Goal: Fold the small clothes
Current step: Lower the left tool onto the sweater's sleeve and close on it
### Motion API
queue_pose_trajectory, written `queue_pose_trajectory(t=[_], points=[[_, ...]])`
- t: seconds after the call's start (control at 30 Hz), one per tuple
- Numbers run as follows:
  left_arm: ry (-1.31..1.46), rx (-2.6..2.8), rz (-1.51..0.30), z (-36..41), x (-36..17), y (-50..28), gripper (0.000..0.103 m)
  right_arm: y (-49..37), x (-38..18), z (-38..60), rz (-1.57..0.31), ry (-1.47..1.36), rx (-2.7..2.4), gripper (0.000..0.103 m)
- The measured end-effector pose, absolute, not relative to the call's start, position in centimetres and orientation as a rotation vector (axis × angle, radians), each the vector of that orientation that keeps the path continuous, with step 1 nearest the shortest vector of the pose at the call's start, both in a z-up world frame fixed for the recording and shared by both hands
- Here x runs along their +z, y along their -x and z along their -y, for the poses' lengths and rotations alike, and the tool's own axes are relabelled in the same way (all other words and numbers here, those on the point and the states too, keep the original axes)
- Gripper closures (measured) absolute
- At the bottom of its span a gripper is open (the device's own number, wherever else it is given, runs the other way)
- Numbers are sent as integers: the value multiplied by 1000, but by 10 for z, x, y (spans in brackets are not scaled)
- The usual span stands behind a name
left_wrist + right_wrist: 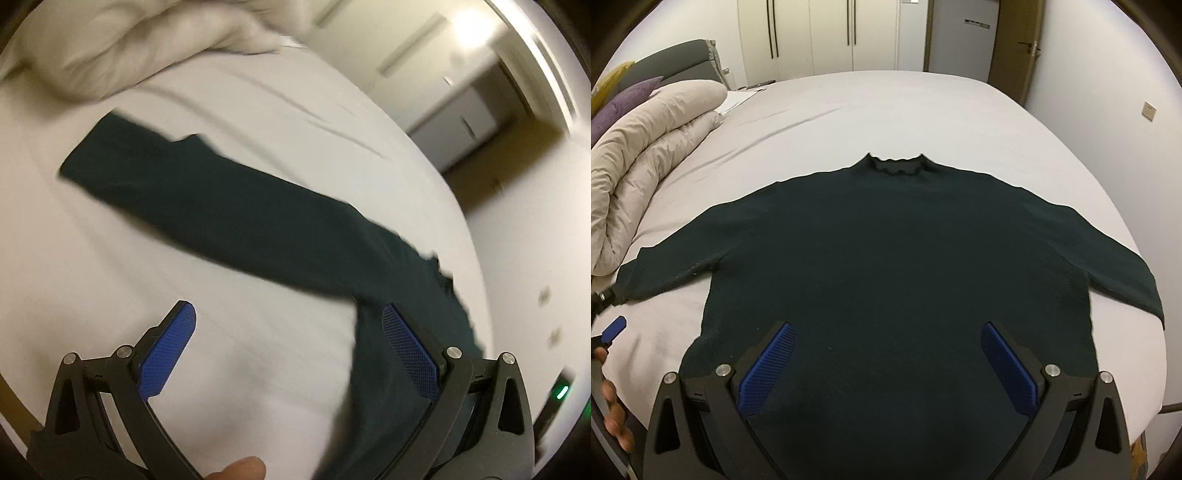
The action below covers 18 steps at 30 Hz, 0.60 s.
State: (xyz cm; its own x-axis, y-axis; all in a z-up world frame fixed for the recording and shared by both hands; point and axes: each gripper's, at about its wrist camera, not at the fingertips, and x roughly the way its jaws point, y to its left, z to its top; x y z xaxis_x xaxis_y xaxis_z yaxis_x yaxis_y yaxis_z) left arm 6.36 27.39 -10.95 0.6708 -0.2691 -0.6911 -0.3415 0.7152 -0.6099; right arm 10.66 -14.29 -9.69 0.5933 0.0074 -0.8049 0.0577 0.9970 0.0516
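Sweater [894,258] flat on bed [849,110], both hand-held grippers open.

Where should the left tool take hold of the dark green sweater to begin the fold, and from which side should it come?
Probably the cuff of the left sleeve, from the outer left side. The sweater lies flat on the bed, sleeves spread, and this cuff is the free end nearest the open left tool. The right tool hovers open over the hem.
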Motion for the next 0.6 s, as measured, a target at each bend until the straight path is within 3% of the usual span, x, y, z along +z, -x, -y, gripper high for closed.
queue_pose_trajectory(t=[0.23,0.6], points=[[1328,88,-740,-365,-169,-55,0,-126,-106,131,-957,-95,9,0],[1534,121,-603,-401,-191,-79,2,-133,-113,134,-957,-145,30,0]])
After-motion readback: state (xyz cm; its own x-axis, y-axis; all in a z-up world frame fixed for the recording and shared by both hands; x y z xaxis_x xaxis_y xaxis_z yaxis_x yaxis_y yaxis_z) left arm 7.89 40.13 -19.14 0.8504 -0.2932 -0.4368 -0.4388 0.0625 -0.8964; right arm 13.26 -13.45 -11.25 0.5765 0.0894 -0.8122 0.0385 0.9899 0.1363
